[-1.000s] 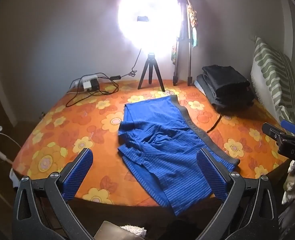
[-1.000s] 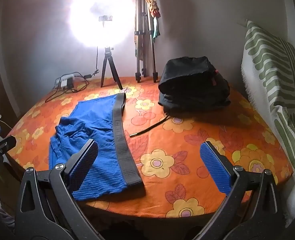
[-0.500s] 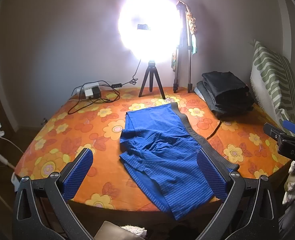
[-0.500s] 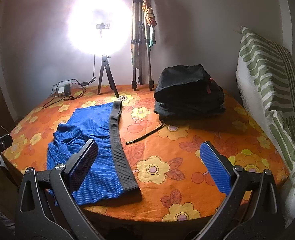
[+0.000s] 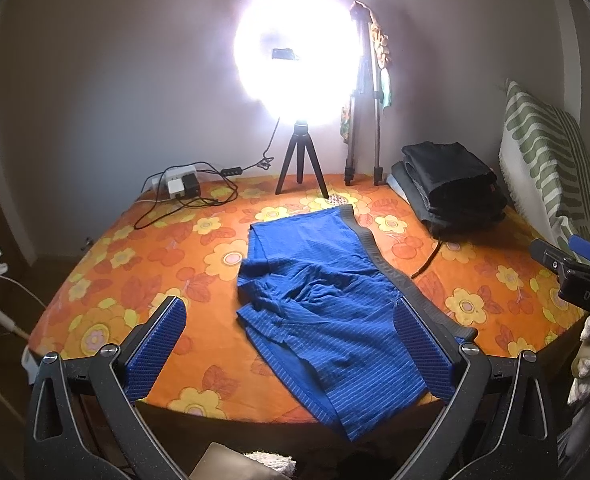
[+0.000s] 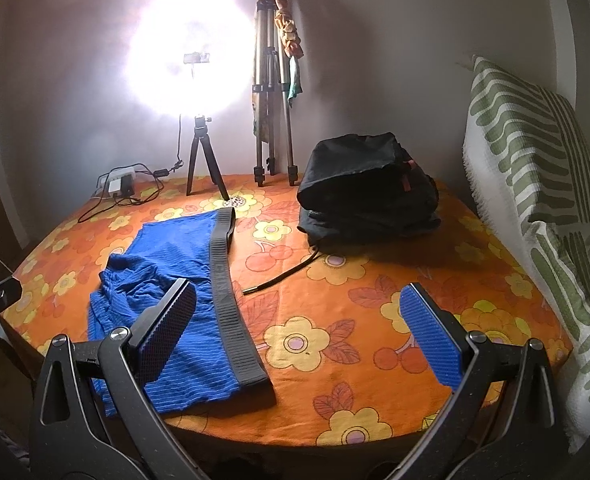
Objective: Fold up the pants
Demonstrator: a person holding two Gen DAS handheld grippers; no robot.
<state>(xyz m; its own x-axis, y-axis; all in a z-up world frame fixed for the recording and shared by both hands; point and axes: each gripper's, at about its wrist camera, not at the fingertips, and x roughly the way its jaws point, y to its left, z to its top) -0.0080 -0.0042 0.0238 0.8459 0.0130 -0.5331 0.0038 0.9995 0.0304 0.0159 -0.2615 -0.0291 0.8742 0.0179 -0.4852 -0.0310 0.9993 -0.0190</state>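
Left wrist view: the left gripper (image 5: 291, 344) hangs with its jaws spread wide and nothing between them, the blue ribbed pads (image 5: 155, 352) poised short of the near table edge and touching no cloth. Framed beyond them lie the blue shorts (image 5: 319, 292), rumpled and unfolded on the flower-print tablecloth (image 5: 107, 280), the grey waistband (image 5: 391, 268) running along their right side and one leg hem spilling over the table's near edge. In the right wrist view the right gripper (image 6: 295, 332) is likewise wide open and empty, its left pad overlapping the garment in the frame, though contact cannot be told. The fold appears not yet begun; this reads as the approach. The next move likely calls for each gripper to close on an edge of the garment, waistband and hem perhaps, and first pull the bunched middle flat. Beyond stand a stack of dark folded clothes (image 6: 367, 196), a ring light (image 5: 299, 60) on its small tripod and a striped pillow (image 6: 535, 184).
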